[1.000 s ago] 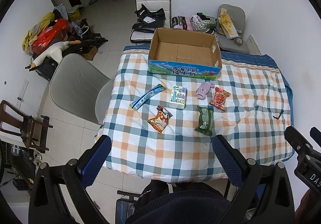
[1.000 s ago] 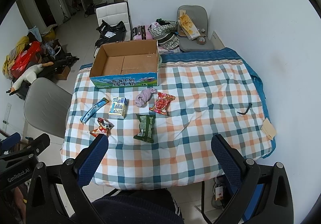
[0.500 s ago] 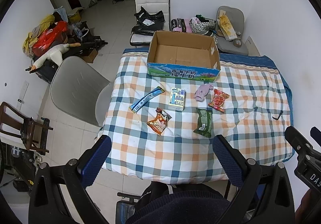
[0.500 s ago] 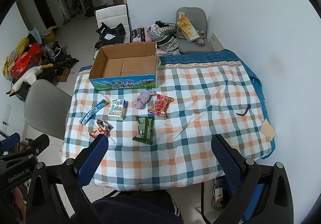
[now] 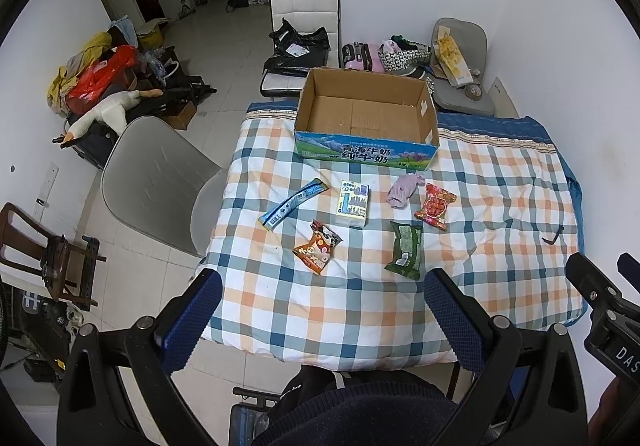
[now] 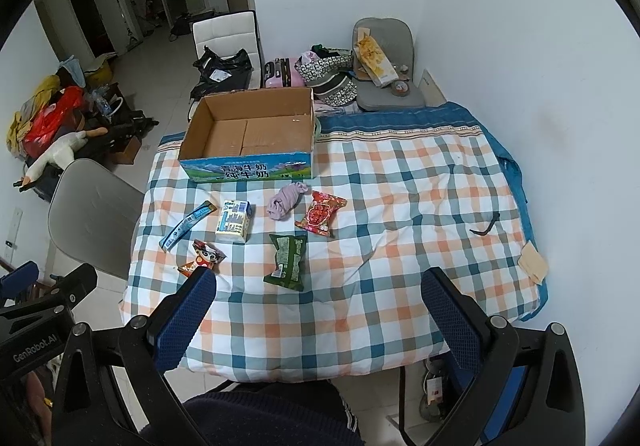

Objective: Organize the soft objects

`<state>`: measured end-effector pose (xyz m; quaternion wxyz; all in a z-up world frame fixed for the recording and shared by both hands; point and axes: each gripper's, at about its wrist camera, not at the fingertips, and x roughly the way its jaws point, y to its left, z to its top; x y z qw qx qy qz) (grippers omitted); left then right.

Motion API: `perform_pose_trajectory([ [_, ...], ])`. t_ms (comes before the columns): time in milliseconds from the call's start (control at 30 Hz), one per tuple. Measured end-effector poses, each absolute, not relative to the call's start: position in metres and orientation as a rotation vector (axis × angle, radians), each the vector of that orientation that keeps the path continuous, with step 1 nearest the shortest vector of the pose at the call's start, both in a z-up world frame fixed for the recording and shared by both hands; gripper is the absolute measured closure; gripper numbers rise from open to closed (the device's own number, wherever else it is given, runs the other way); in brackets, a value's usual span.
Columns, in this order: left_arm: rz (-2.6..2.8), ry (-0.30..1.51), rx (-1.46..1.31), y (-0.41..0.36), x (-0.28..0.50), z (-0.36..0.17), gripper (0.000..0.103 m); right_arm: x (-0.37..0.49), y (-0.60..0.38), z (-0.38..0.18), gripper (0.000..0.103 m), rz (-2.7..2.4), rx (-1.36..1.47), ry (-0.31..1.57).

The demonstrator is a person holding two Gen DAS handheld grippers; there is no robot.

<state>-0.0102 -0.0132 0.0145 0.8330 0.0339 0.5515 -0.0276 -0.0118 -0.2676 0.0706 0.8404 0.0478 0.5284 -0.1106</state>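
Both the left gripper (image 5: 320, 310) and right gripper (image 6: 318, 306) hover released above the checked quilt (image 5: 500, 246); the crinkly green foil snack packet (image 6: 287, 261) could slip from a shallow pinch before reaching the open cardboard box (image 6: 250, 134)

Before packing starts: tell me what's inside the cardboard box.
The cardboard box shows only its bare brown flaps; nothing lies inside. Its near wall hides a strip of floor.

Both wrist views drawn back and higher from cardboard box (image 5: 366, 122): box and snack packets sit smaller, slightly further up frame; more floor visible below checkered table (image 5: 360, 306) near edge. Packets unmoved relative to box.
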Motion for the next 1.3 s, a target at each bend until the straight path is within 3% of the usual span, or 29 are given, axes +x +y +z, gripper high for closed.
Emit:
perform_pose_trajectory([
  [1000, -0.042, 1.144, 0.069, -0.014, 0.015, 0.017, 0.000, -0.010, -0.269, 0.069, 0.000, -0.228, 0.112, 1.124],
  [1200, -0.005, 1.193, 0.028, 0.003, 0.064, -0.048, 0.000, 0.023, -0.284, 0.033, 0.000, -0.224, 0.164, 1.204],
  [1300, 0.012, 1.253, 0.037, 0.008, 0.089, -0.092, 0.000, 0.054, -0.292, -0.016, 0.000, -0.221, 0.203, 1.279],
])
